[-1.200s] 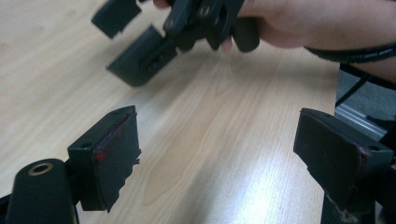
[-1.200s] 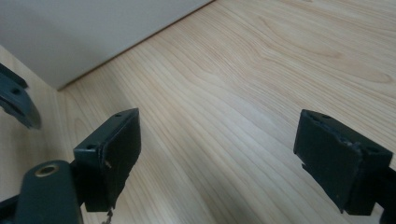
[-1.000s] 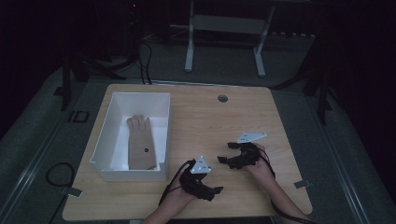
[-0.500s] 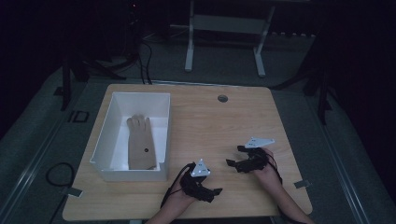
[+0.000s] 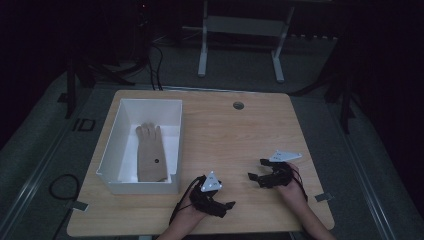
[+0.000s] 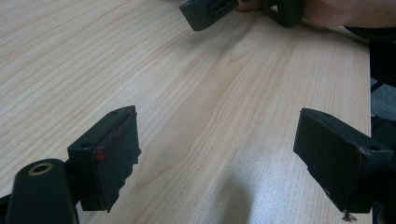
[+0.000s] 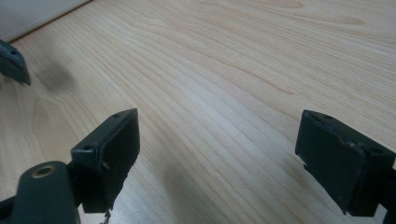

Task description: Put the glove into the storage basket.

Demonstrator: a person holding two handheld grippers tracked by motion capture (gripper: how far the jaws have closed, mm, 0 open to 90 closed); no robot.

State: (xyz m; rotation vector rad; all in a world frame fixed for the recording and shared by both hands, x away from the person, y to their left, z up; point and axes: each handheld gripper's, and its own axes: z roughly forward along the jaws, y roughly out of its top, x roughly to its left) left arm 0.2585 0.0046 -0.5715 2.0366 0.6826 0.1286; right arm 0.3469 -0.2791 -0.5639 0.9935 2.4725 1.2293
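Right gripper (image 5: pixel 256 177) drawn nearer, glove (image 5: pixel 150 159) in white bin (image 5: pixel 112 150), table (image 5: pixel 240 135) bare between.

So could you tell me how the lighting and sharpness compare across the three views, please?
High view: dim, the room around the table nearly black. Left gripper view: bright, grain sharp, soft shadow under the left gripper. Right gripper view: bright, right gripper crisp.

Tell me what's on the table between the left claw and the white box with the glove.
Nothing: in the high view, bare wooden tabletop separates the left claw from the white box holding the tan glove.
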